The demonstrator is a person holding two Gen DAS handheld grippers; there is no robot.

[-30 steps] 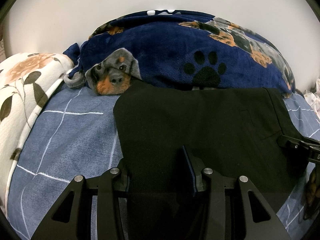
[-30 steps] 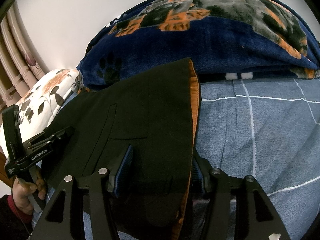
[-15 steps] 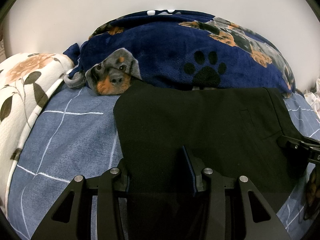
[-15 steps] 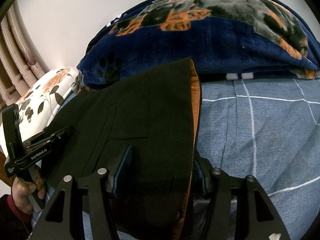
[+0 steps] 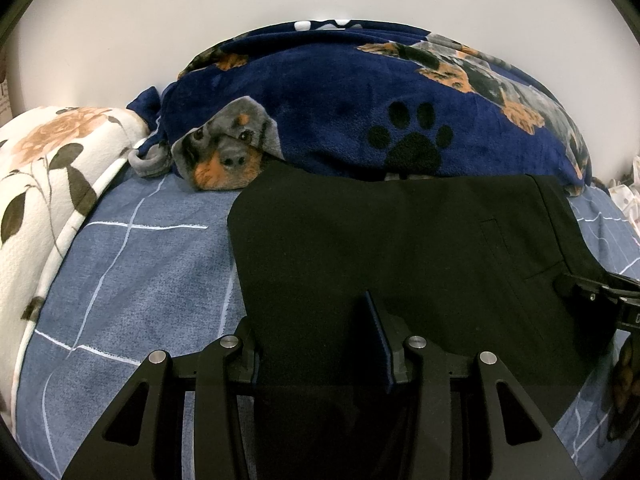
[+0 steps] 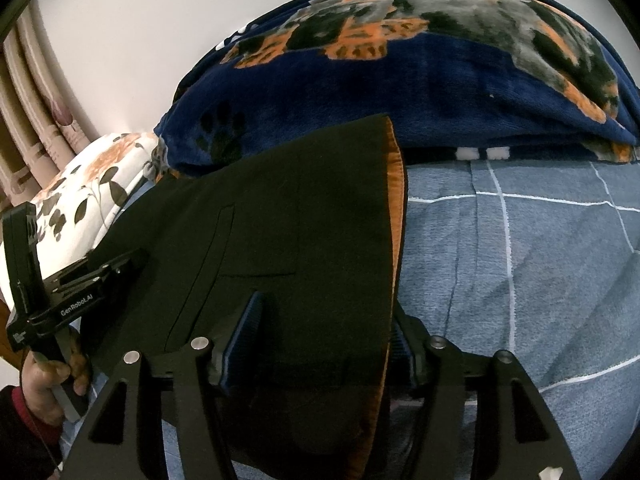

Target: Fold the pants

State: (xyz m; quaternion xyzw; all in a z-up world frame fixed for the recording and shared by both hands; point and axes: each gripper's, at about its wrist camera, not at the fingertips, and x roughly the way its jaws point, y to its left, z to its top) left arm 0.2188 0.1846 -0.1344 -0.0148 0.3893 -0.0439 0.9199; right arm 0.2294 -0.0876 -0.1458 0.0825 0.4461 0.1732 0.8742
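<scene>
A bed (image 5: pixel 132 280) with a blue sheet crossed by thin white lines stands against a plain pale wall (image 5: pixel 200 20). The black pants (image 5: pixel 400 248) lie folded flat on this sheet, and everything else is placed from them. Behind the pants, touching their far edge, is a heaped navy blanket (image 5: pixel 340 112) printed with dogs and paw marks. To the left of the pants, near the bed's edge, sits a white pillow (image 5: pixel 44 168) with brown flowers. In the right wrist view a strip of orange lining (image 6: pixel 396 208) shows along the right edge of the pants, and a striped curtain (image 6: pixel 28 120) hangs far to their left.

The left gripper (image 5: pixel 316 344) is at the near left corner of the pants, its jaws partly apart with the black cloth between them; whether the pads press on it cannot be told. The right gripper (image 6: pixel 324 340) is at the near right edge, its jaws opening, the cloth and its orange edge lying between them, and a gap shows beside the left pad. A hand (image 6: pixel 48 376) with a dark sleeve holds the left gripper's handle.
</scene>
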